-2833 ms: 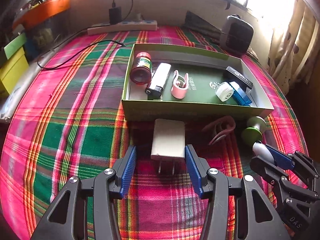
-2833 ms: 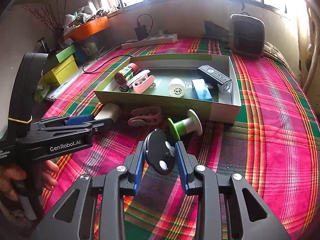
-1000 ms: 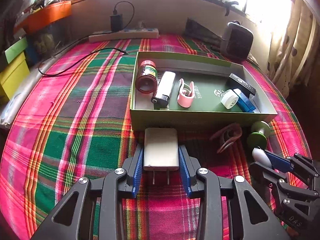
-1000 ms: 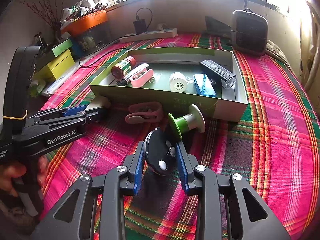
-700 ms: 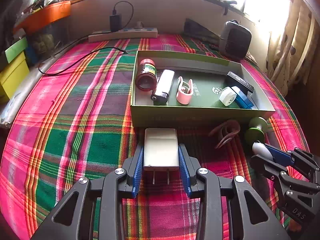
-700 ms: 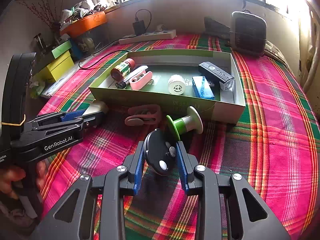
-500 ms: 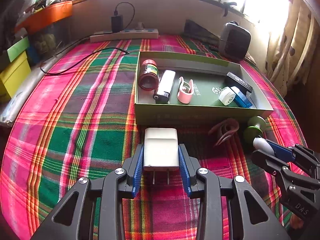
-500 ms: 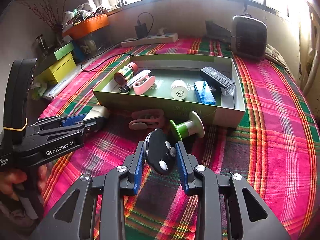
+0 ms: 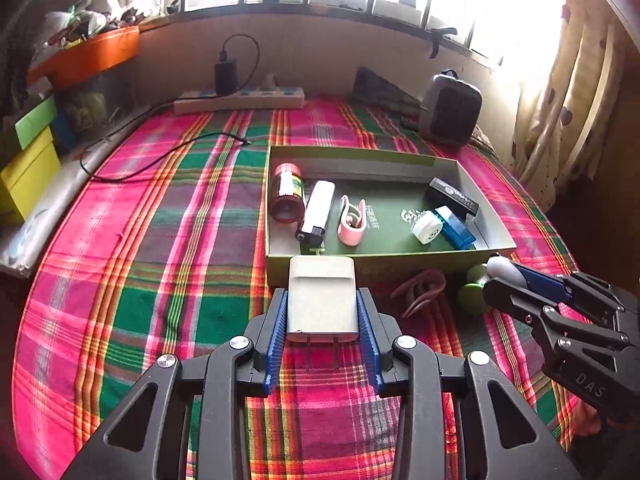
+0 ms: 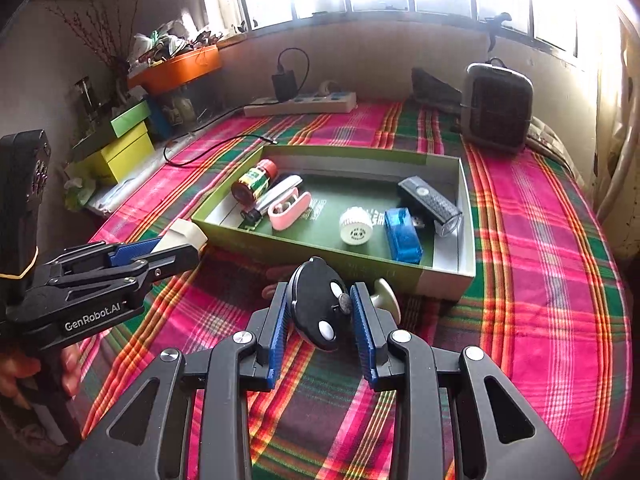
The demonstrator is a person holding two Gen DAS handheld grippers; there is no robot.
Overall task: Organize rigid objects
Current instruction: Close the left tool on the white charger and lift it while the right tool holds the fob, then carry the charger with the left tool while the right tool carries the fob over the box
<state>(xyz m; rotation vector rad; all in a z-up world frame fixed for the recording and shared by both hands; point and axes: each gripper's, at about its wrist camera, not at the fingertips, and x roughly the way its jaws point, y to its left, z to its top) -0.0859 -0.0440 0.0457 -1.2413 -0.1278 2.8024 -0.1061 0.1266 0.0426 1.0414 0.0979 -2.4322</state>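
The left gripper (image 9: 322,316) has its fingers (image 9: 277,334) clamped on the white plug adapter (image 9: 321,298), the right gripper (image 10: 320,316) pinches the black key fob (image 10: 318,304), both just before the green box (image 10: 444,274) on the plaid cloth (image 10: 540,260).

Home bedroom: plaid bedspread (image 9: 160,240), curtain (image 9: 560,100), heater (image 10: 498,106).

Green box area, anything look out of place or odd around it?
Two items lie outside the green box on the plaid cloth: a pink clip and a green spool, against its near wall. Nothing looks spilled or damaged.
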